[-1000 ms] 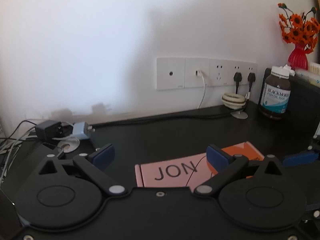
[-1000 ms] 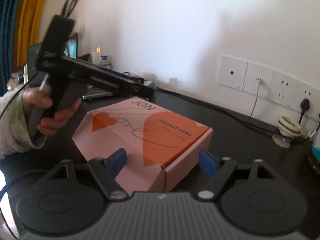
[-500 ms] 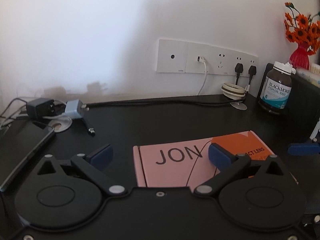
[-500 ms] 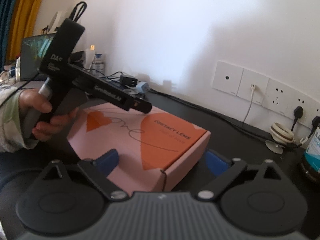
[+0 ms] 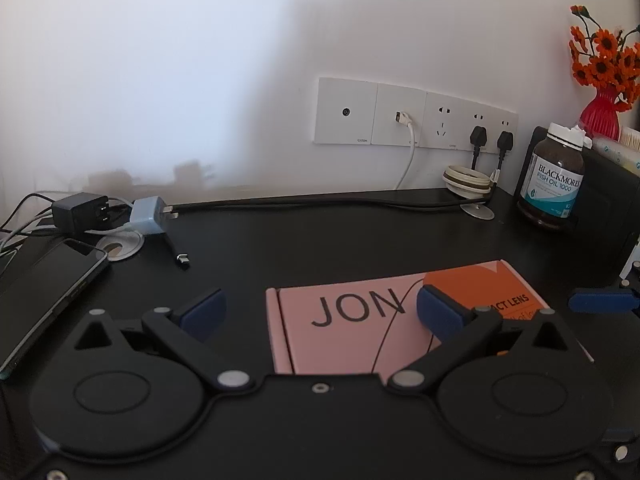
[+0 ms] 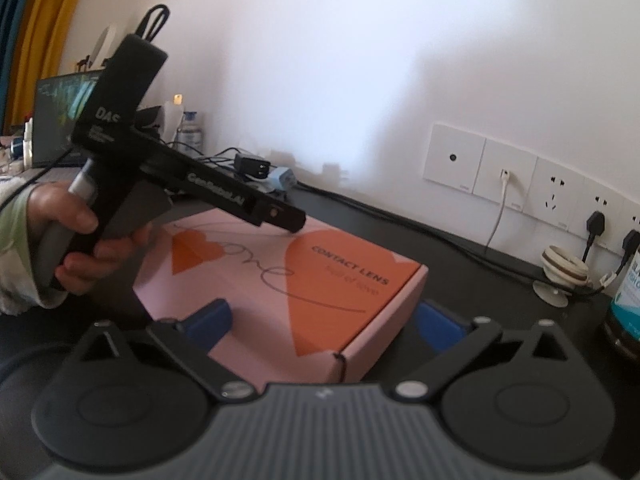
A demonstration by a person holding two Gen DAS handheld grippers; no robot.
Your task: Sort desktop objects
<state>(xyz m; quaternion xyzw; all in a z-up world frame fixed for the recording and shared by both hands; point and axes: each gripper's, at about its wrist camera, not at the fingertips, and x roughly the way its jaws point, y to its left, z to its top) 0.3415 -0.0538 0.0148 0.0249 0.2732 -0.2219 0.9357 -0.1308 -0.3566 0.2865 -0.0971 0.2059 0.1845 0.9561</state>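
A pink and orange contact lens box lies flat on the black desk. My right gripper straddles the box's near corner. Its jaws are opening, and the blue pads stand clear of the cardboard on both sides. My left gripper hovers open over the box's left end, its right pad above the lid and its left pad above bare desk. The right wrist view shows a hand holding the left gripper above the box's far edge. One right fingertip shows in the left wrist view.
A phone lies at the desk's left, beside two chargers with loose cables. Along the wall are sockets, a cable spool, a fish oil bottle and a red vase of flowers. A laptop stands far left.
The right jaws have spread wider apart around the box's corner. The left wrist view has shifted, bringing the phone into view. The box has stayed on the desk.
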